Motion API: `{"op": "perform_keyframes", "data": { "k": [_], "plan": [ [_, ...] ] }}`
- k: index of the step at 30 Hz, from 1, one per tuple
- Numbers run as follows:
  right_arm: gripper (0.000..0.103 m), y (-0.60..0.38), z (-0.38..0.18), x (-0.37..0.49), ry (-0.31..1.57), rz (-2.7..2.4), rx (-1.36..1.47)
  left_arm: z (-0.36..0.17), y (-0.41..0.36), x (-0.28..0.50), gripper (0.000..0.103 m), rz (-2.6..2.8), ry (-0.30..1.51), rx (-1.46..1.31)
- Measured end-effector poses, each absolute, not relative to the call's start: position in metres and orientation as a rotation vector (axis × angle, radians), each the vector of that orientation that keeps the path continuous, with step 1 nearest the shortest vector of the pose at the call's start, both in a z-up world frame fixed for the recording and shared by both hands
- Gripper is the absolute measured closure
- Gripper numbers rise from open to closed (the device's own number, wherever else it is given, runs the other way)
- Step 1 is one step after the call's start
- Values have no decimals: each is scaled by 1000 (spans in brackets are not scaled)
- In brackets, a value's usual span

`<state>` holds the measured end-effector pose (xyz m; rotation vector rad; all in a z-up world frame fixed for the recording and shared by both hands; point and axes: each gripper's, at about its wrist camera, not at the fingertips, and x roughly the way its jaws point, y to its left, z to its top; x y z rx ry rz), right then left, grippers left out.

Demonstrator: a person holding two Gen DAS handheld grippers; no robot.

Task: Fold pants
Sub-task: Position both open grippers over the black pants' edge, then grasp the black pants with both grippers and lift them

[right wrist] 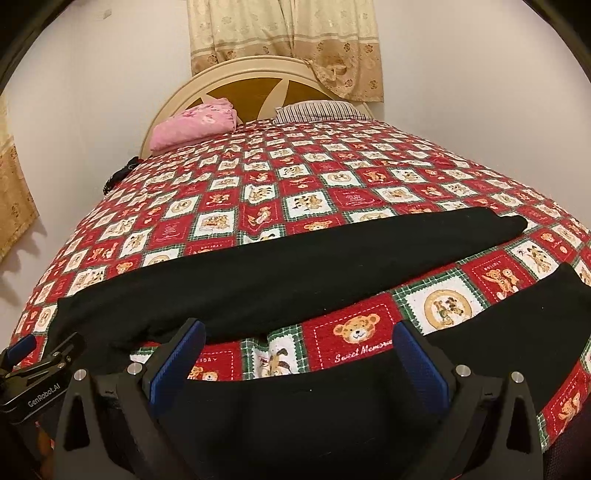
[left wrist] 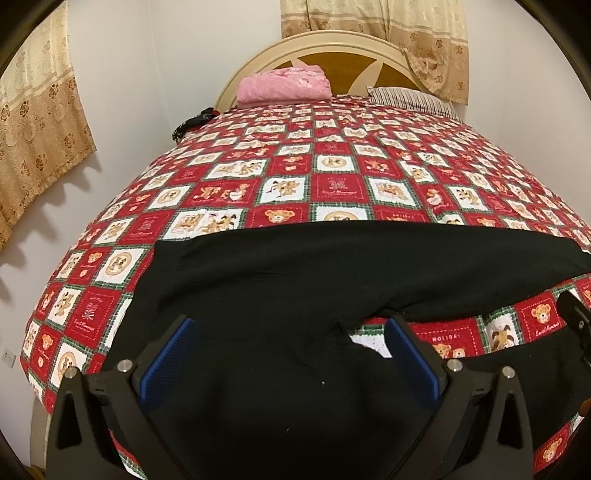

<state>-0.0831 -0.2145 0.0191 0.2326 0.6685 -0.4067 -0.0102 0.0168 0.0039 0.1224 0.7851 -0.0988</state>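
both claws point(left wrist: 291, 347) point(right wrist: 299, 350) gape wide over black pants point(left wrist: 295, 273) — bedspread point(left wrist: 332, 177) bare beyond.

- A home bedroom.
- A bed point(left wrist: 295, 177) under a red bear-print quilt.
- Arched headboard point(right wrist: 236, 79) at the far wall.
- Pillow point(right wrist: 317, 110), pink blanket point(left wrist: 282, 85), floral curtains point(left wrist: 373, 22).

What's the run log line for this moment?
left claw: open over black pants | right claw: open | pants flat, legs apart, on bedspread
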Motion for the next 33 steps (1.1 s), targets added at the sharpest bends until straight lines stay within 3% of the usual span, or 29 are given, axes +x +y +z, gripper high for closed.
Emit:
{"op": "perform_keyframes", "data": {
  "k": [25,33],
  "plan": [
    [1,-212,21,-83,665,-401,219,5,20,-9,0,-101,784,123],
    [1,-220,26,-56,678,-350,151,1,58,28,0,-25,806,160]
  ]
}}
